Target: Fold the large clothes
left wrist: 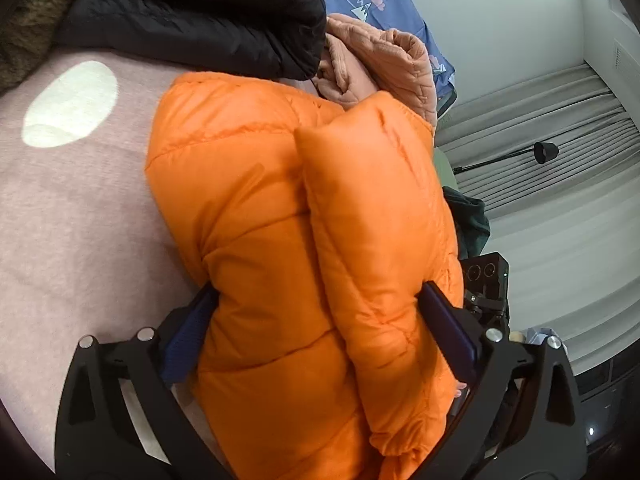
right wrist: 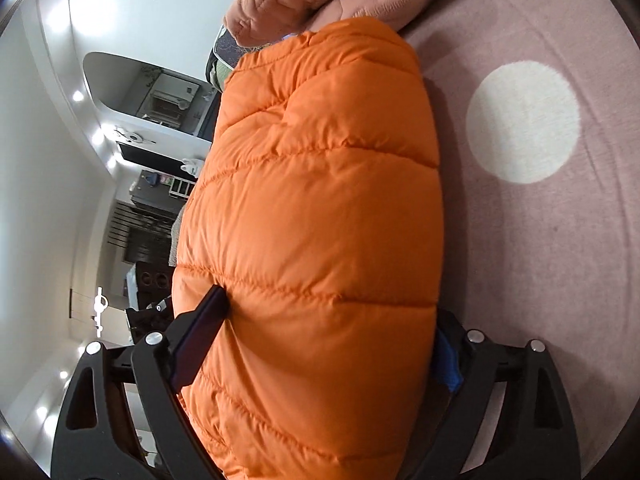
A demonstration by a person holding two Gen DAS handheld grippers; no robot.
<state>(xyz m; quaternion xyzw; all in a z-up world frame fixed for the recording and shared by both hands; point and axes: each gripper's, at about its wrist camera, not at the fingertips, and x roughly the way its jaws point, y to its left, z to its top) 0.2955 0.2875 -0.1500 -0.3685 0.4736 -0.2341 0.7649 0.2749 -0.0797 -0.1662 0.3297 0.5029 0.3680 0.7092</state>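
The pink blanket with white dots (left wrist: 80,208) covers the bed and carries everything; in the left wrist view it fills the left half of the frame, in the right wrist view the right half, and both stretches lie bare, so there is open room on either flank of the load.

The orange puffer jacket (left wrist: 280,208) lies folded into a thick bundle, its long axis running from the bottom of each frame up toward the top, straight away from both sets of fingers. A folded-over sleeve or panel rides along its right side in the left wrist view.

At its far end a black puffer jacket (left wrist: 192,12) and a salmon quilted garment (left wrist: 384,60) crowd close, touching or nearly so, which leaves little room to push forward.

The left gripper (left wrist: 320,332) stands spread wide with the bundle's near end between its fingers (left wrist: 192,328); both pads touch the fabric and dent it slightly. The right gripper (right wrist: 332,340) is likewise spread around the other end, one pad dimpling the quilting. Neither hand is clearly nearer.
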